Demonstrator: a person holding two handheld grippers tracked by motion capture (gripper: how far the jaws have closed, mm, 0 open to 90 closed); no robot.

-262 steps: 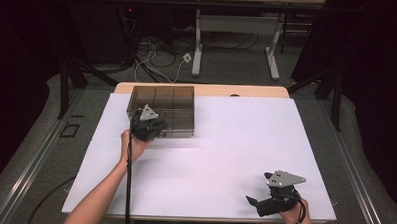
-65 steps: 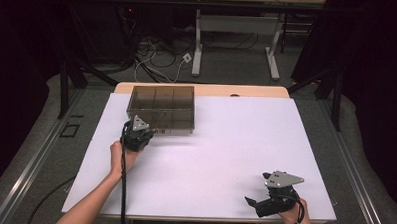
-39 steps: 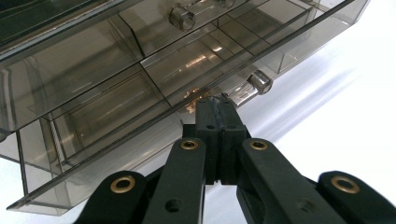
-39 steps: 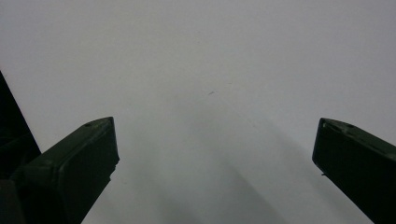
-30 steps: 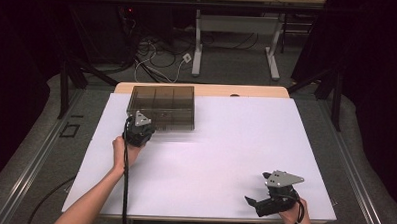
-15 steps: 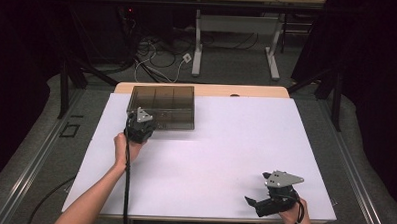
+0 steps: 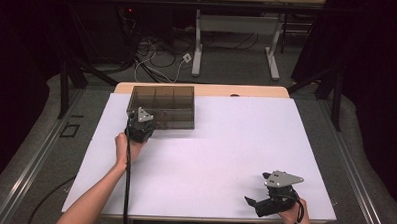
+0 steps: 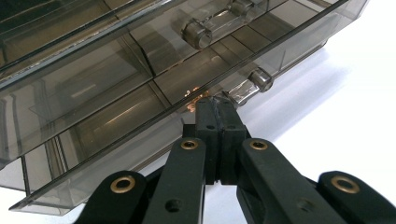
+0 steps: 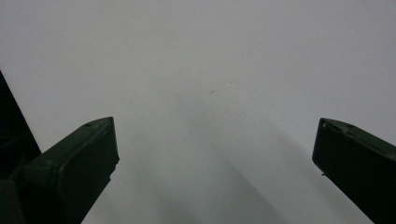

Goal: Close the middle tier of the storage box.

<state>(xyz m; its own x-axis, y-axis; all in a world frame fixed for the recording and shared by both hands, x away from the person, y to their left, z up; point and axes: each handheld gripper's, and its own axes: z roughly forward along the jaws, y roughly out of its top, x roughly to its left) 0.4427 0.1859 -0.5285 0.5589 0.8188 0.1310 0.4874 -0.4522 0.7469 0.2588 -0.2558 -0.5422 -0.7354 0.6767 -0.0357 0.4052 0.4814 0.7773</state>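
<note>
A smoke-tinted clear plastic box (image 7: 161,106) with divided compartments stands at the back left of the white table top (image 7: 220,143). My left gripper (image 7: 143,122) is at the box's front wall near its left corner. In the left gripper view the box (image 8: 116,79) looms close, and my left gripper (image 8: 215,103) is shut, its tips touching the box's front rim beside a clear latch (image 8: 254,81). My right gripper (image 7: 252,201) rests near the table's front right edge. It stands open over bare white surface (image 9: 215,154) with nothing between its jaws.
The table's wooden far edge (image 7: 237,90) shows behind the box. Beyond it, cables (image 7: 153,55) lie on the floor and another table's white legs (image 7: 198,42) stand. Dark curtains close in both sides.
The left gripper, earlier raised at the box's front, drew back left and has now edged up to the box's front rim. The right gripper has stayed put.
</note>
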